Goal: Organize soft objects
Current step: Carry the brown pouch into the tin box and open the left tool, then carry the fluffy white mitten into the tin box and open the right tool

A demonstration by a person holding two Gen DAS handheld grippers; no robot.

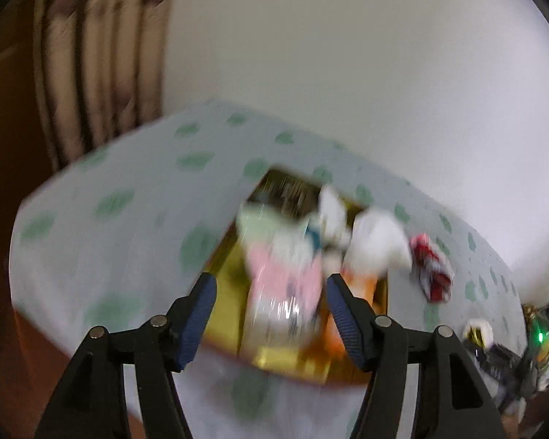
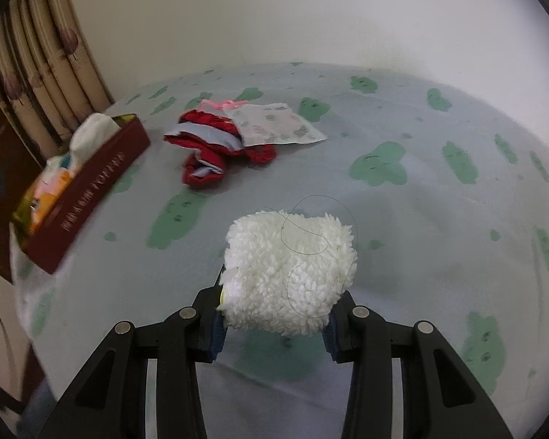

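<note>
While the right gripper (image 2: 274, 323) clamps the white fleecy bundle (image 2: 291, 274) between its 2 blue pads, the left gripper (image 1: 271, 316) hangs empty over the box (image 2: 91, 190), jaws spread wide with nothing touching either pad.

Right wrist view: the bundle is pinched at its near end, so most of its bulk projects forward past the fingertips, above the green-patterned bedsheet (image 2: 402, 201). A thin dark thread loops across its top. Holding it by one end probably leaves the far end free to go into a gap first.

Box: dark red outside, gold-lined inside, sitting at the left edge of the bed near the curtain (image 2: 47, 73). It already holds several soft items packed side by side; a white one (image 2: 91, 130) stands up at the far end, with pink and orange pieces nearer. The left wrist view is motion-blurred, so individual items there cannot be told apart with confidence.

Still loose on the sheet: a red and grey garment (image 2: 216, 146) crumpled in a heap, and a pale printed cloth (image 2: 274, 124) lying flat, its near edge touching the garment. Both lie between the box and the wall, well apart from the held bundle.

Judgement: sorting is partly done. At least 3 pieces remain outside the box, counting the 1 in the right jaws.
</note>
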